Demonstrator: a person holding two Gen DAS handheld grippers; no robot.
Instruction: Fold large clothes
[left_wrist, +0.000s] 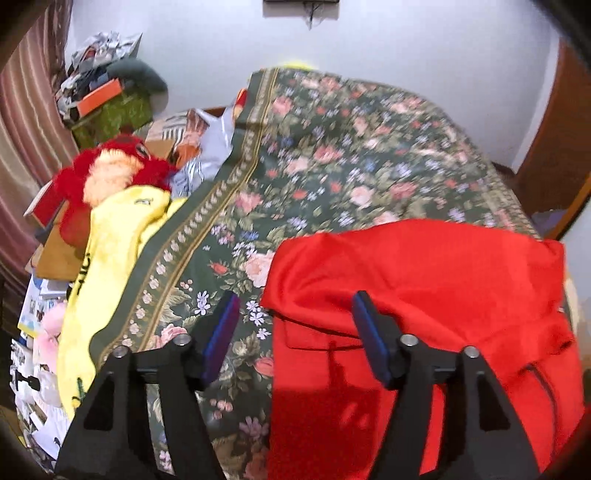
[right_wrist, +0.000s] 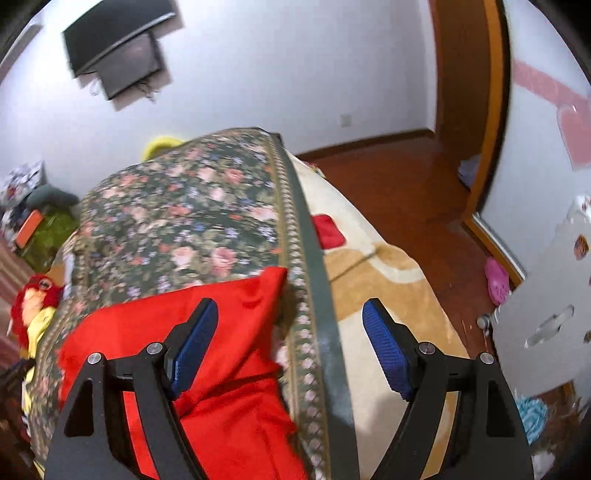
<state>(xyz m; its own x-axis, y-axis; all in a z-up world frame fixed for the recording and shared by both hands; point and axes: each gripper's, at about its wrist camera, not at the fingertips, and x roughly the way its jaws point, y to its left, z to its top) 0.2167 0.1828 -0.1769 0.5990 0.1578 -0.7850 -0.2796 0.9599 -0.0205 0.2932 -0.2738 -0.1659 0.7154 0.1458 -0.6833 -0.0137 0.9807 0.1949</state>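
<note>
Floral bedspread (left_wrist: 332, 166) carries the red garment (left_wrist: 424, 295), seemingly partly folded; left gripper (left_wrist: 295, 332) and right gripper (right_wrist: 290, 343) both gape empty.

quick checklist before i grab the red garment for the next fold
1. Left gripper open: ok, jaws wide apart, nothing held.
2. Right gripper open: ok, jaws wide apart, nothing held.
3. Red garment within reach: ok, it lies right under both grippers on the floral bedspread.
4. Garment flat: not ok, it is creased, with layers overlapping near the left gripper.
5. Garment fully on the bedspread: cannot tell, its right corner sits right at the bedspread's border.
6. Fold area free: ok, the yellow garment and red plush toy lie off to the left, apart from the red one.
</note>
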